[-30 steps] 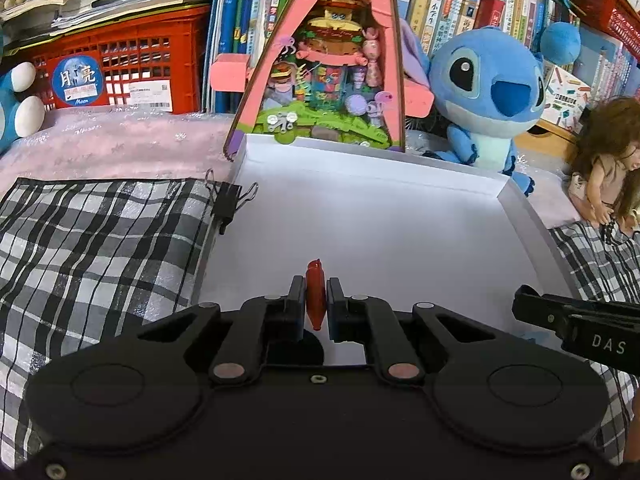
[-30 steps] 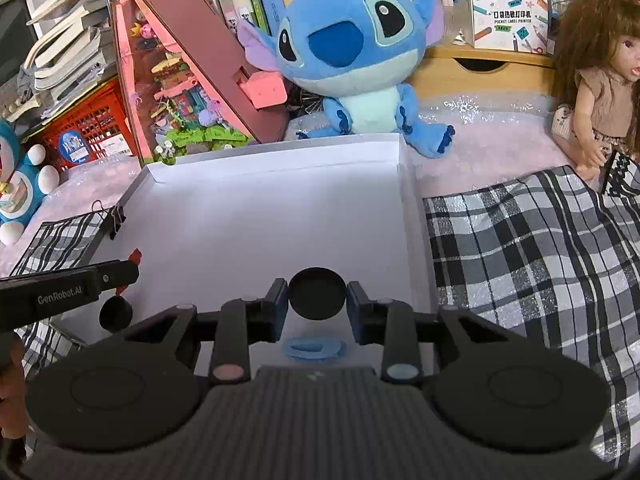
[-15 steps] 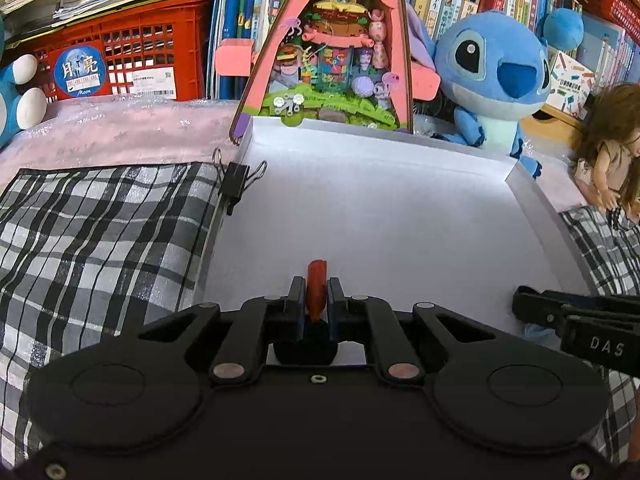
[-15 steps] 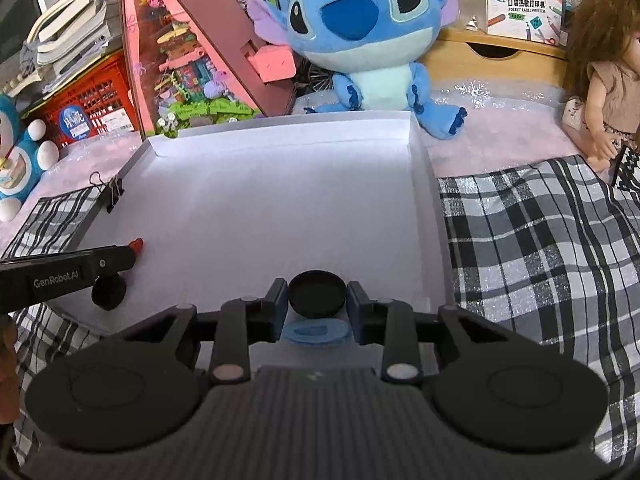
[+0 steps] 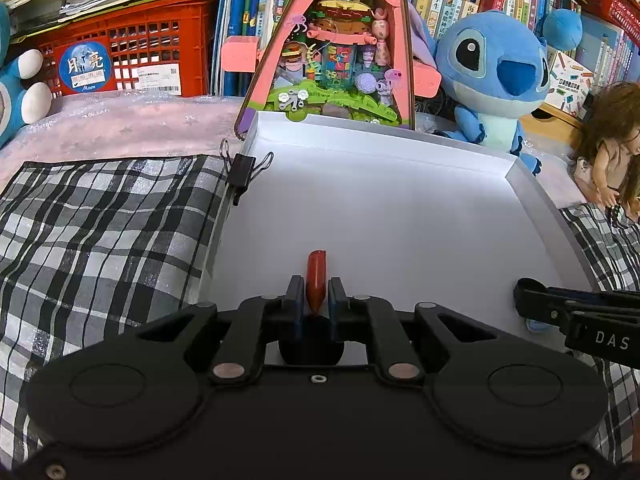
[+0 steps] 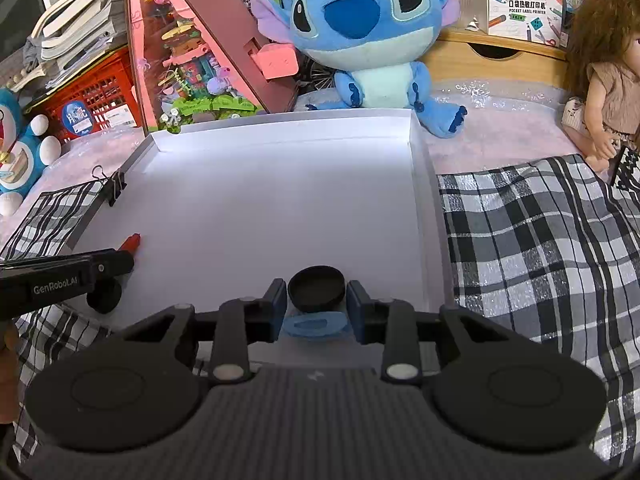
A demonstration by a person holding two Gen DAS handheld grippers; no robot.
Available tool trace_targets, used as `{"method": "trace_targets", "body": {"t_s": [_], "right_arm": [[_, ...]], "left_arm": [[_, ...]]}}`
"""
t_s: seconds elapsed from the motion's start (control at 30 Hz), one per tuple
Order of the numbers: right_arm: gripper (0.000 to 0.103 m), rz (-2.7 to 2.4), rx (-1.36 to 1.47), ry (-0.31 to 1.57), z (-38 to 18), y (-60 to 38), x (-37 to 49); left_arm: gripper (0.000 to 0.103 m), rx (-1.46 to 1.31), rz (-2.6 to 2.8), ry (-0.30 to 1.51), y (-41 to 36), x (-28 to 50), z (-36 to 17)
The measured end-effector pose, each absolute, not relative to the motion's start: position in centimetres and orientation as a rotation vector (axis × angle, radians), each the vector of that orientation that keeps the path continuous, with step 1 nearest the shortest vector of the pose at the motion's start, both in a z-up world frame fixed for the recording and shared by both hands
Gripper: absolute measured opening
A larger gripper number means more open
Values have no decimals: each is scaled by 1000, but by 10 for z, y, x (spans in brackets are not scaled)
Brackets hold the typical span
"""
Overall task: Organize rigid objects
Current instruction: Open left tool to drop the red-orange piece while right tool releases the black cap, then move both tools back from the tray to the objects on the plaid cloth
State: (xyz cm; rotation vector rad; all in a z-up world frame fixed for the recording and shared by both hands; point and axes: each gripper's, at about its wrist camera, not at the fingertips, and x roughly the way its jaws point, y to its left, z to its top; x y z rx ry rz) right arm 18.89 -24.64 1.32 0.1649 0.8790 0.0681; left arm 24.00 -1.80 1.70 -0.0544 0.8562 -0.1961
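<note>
My left gripper (image 5: pixel 313 294) is shut on a small red piece (image 5: pixel 316 280) with a black round base (image 5: pixel 310 346) below it, low over the near left part of the white tray (image 5: pixel 400 200). From the right wrist view the red piece (image 6: pixel 130 242) and its black base (image 6: pixel 105 295) sit at the tray's near left. My right gripper (image 6: pixel 317 300) holds a black round cap (image 6: pixel 317 293) between its fingers, just above a blue disc (image 6: pixel 314 324) lying on the tray (image 6: pixel 280 200) near its front right.
A black binder clip (image 5: pixel 242 172) grips the tray's left wall. Plaid cloth (image 5: pixel 100 232) lies on both sides of the tray. A pink triangular toy house (image 5: pixel 340 48), a blue plush (image 5: pixel 492 76), a doll (image 5: pixel 608 140) and a red crate (image 5: pixel 132 52) stand behind.
Both grippers have come down toward the tray floor. The black cap now sits lower, close over the blue disc. The red piece's black base has reached the tray.
</note>
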Motion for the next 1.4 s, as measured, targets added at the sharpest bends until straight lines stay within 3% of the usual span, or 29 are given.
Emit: {"method": "trace_targets", "body": {"t_s": [0.13,0.27,0.6,0.7,0.87,1.03,1.4], "right_arm": [[54,67,168,877,14,-247,188],[63,61,182,868,15,-250,184],[84,96,211,805,33,-255,167],[86,103,211,787,38,-256,160],[90,113,183,736,47,-258,140],[103,127,169,679,54,-260,121],[103,191,107,629,55,-252,78]], "left_arm": [[16,-53,-190,856,-16,237,18],[37,-75,-195,837,-12,232,26],[68,-83,-250,769,-12,205,52],[79,-80,-273,739,-12,191,59],[82,-60,-306,698,-12,165,69],[84,-35,-329,674,-12,141,72],[87,-26,-344,652,-6,92,65]]}}
